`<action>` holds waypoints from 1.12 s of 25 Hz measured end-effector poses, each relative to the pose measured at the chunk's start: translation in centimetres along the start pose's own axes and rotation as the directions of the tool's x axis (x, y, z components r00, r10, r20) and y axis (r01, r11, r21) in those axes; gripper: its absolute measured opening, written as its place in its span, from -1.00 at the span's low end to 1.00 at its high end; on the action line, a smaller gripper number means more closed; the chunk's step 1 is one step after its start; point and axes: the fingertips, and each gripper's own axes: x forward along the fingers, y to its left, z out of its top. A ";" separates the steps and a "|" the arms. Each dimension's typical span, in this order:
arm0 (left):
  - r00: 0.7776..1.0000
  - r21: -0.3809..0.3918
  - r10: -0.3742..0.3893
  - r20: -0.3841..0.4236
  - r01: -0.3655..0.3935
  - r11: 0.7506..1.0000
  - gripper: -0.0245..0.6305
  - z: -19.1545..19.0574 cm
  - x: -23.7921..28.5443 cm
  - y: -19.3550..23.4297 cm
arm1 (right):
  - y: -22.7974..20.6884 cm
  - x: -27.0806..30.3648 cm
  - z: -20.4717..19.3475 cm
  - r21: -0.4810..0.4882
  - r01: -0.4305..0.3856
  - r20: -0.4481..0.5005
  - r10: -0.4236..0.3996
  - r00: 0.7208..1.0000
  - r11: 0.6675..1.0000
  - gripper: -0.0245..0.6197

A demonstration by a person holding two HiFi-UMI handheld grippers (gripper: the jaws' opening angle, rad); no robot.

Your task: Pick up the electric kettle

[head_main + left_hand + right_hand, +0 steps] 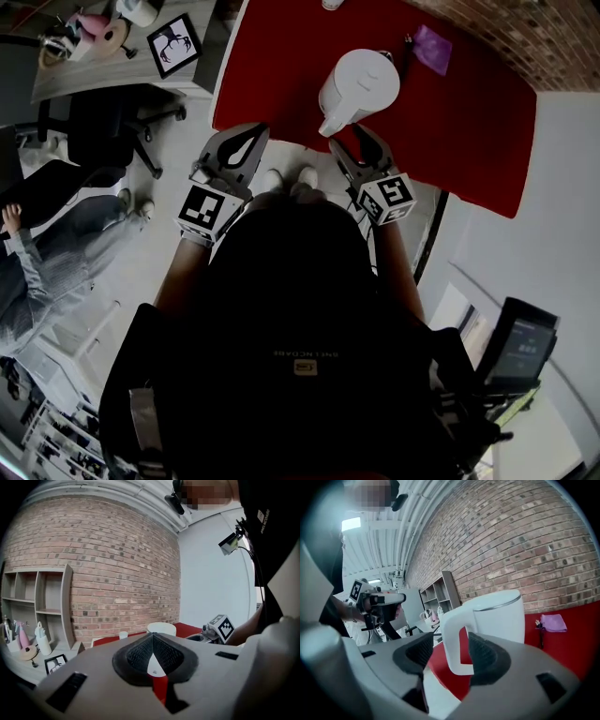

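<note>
A white electric kettle [361, 86] stands on the red table [469, 122], close to its near edge. Its handle [457, 639] faces me. My right gripper [361, 139] is open just in front of that handle. In the right gripper view the handle shows in the gap of the right gripper [450, 656], and neither pad presses on it. My left gripper [251, 136] hangs shut and empty off the table's near-left edge. Seen from the left gripper [153, 637], the kettle's top [161, 628] peeks above the closed pads.
A purple cloth [433, 47] and a dark pen-like item [408, 52] lie behind the kettle. A small white cup [123, 634] sits on the table. A desk with a framed picture [174, 44], an office chair [103, 122] and a seated person [28, 253] are at the left.
</note>
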 end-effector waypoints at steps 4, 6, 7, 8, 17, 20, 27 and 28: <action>0.999 -0.002 0.040 -0.015 -0.040 0.999 -0.91 -0.5 -1.0 0.3 | 0.0 1.5 -1.2 0.003 -0.046 -0.024 0.046 0.999 0.999 -0.20; 0.998 -0.006 0.064 -0.020 -0.064 0.998 -0.91 -0.6 -1.7 0.6 | 0.4 2.3 -1.6 -0.004 -0.069 -0.038 0.068 0.997 0.998 -0.20; 0.997 -0.008 0.076 -0.023 -0.076 0.997 -0.91 -0.8 -1.9 0.7 | 0.4 2.7 -1.8 -0.006 -0.080 -0.044 0.079 0.996 0.997 -0.20; 0.996 -0.009 0.089 -0.026 -0.089 0.996 -0.91 -1.0 -2.0 0.8 | 0.2 3.1 -2.1 -0.007 -0.090 -0.049 0.090 0.995 0.996 -0.21; 0.980 -0.026 0.195 -0.050 -0.197 0.980 -0.91 -2.0 -4.4 2.6 | 1.0 6.4 -3.3 -0.027 -0.167 -0.074 0.165 0.984 0.986 -0.21; 0.974 -0.026 0.219 -0.059 -0.221 0.975 -0.91 -2.2 -4.9 3.0 | 1.3 7.1 -3.5 -0.046 -0.180 -0.070 0.177 0.982 0.983 -0.21; 0.963 -0.007 0.259 -0.074 -0.260 0.966 -0.91 -2.4 -5.6 3.8 | 2.1 8.3 -3.8 -0.133 -0.229 -0.081 0.219 0.972 0.964 -0.21; 0.962 -0.004 0.263 -0.076 -0.264 0.965 -0.91 -2.5 -5.7 4.0 | 2.2 8.6 -3.8 -0.143 -0.238 -0.082 0.228 0.970 0.961 -0.21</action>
